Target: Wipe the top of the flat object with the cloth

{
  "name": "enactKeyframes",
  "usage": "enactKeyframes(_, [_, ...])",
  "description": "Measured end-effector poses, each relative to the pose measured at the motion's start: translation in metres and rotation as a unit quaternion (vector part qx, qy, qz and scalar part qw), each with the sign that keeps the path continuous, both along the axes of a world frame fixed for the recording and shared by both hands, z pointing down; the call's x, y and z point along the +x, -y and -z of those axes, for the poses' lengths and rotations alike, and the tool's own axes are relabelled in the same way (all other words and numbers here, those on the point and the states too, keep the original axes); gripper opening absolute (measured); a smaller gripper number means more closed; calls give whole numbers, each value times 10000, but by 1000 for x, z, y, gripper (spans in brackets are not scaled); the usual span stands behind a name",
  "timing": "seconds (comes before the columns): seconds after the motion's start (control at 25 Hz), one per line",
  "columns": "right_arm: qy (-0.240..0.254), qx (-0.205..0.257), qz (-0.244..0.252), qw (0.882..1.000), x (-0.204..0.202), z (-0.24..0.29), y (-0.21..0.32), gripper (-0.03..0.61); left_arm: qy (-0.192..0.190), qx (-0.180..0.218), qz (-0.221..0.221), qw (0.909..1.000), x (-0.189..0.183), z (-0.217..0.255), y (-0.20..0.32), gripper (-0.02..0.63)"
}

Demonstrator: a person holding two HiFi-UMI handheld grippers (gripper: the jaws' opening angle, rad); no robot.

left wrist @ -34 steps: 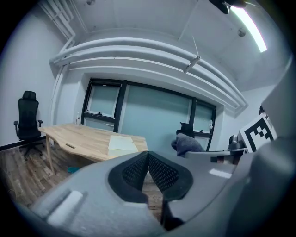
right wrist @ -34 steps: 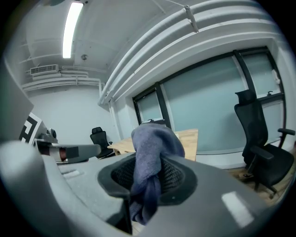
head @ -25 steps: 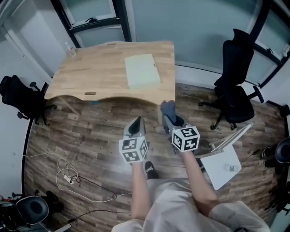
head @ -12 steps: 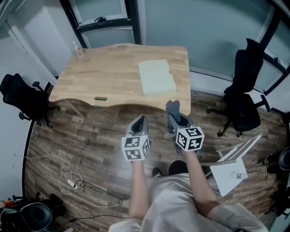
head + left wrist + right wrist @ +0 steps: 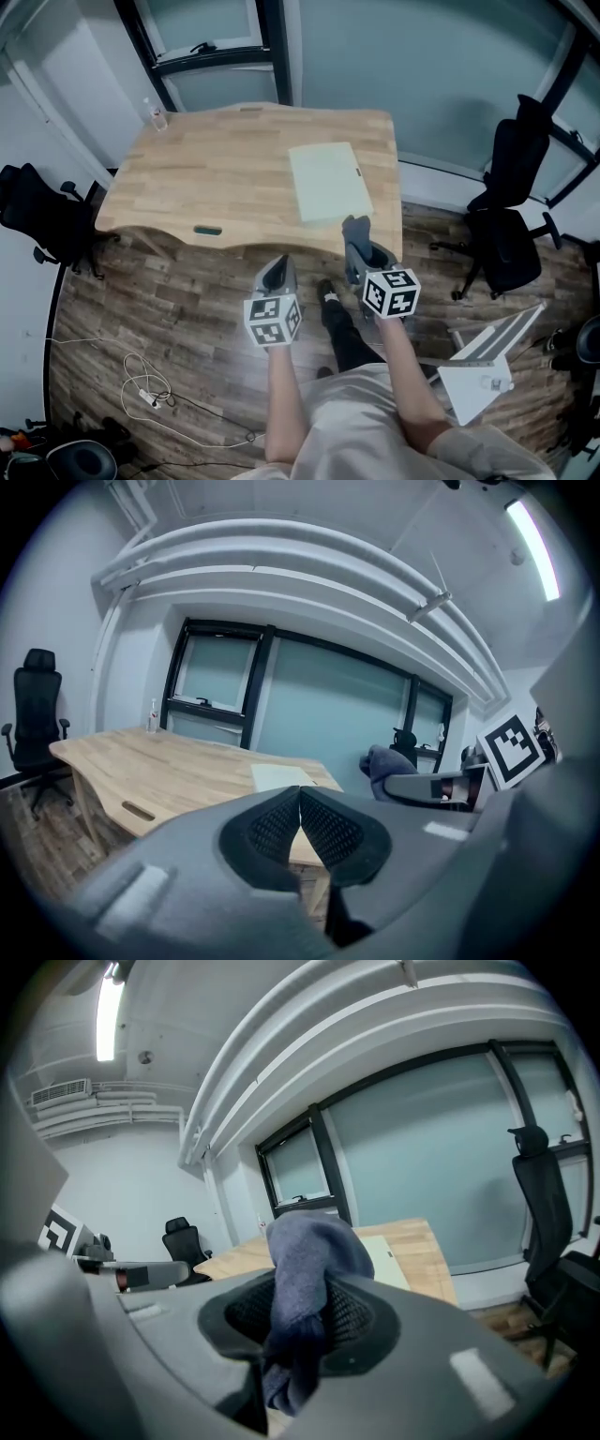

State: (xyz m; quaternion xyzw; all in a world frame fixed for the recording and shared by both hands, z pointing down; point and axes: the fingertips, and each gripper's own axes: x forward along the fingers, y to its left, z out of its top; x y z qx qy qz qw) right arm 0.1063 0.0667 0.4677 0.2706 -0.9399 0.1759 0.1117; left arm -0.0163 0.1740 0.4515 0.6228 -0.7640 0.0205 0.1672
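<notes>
The right gripper (image 5: 357,255) is clamped on a bunched grey-blue cloth (image 5: 302,1283), just short of the table (image 5: 206,169). The left gripper (image 5: 277,274) has its jaws pressed together, empty. The flat object (image 5: 328,181), maybe a pale green mat, lies near the table's right edge, apart from both.

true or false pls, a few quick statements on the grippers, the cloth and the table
1. The right gripper is shut on the cloth. True.
2. The left gripper holds the flat object. False: it is shut with nothing in it, and the flat object lies on the table.
3. The cloth is pressed on the flat object. False: it is held in the air, short of the table.
4. A small bottle stands near the table's far left corner. True.
</notes>
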Motion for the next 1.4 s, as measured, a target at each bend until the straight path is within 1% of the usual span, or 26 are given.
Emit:
enactKeyframes(0.08, [5,-70,17,10000,-17,-1,27,114,47,-70,-61,9999,-13,-1,23,8])
enactKeyframes(0.16, [125,-109,-36,9999,-32,8,55,115,70,-73,-176,9998,-25,5,50,8])
enactKeyframes(0.28, [343,-51,7,9994,-64,29,86,115,-33,80,-211,9997,-50,23,82,8])
enactKeyframes(0.32, [364,-28,54,9993,-77,33,95,114,-60,28,-273,9996,-57,24,93,8])
enactKeyframes(0.44, [365,-40,190,9991,-113,37,127,114,-103,-319,-555,9979,-70,11,129,8])
enactKeyframes(0.52, [371,-84,268,9989,-130,37,146,114,-143,-427,-626,9970,-77,1,149,8])
enactKeyframes(0.64, [397,-117,348,9985,-157,38,174,115,-94,-479,-554,9973,-99,-8,177,8])
enactKeyframes(0.84, [333,-154,468,9982,-195,37,229,114,-253,-633,-482,9965,-125,-31,230,8])
enactKeyframes(1.0, [301,-166,566,9978,-219,35,269,114,-301,-783,-498,9952,-133,-54,269,8])
enactKeyframes(1.12, [233,-244,607,9976,-232,22,293,114,-328,-951,-489,9937,-135,-78,293,8])
enactKeyframes(1.32, [114,-516,554,9971,-237,-7,319,115,-295,-1409,-427,9887,-139,-117,311,8])
enactKeyframes(1.4, [43,-656,504,9966,-233,-25,324,115,-347,-1593,-410,9858,-139,-137,313,8])
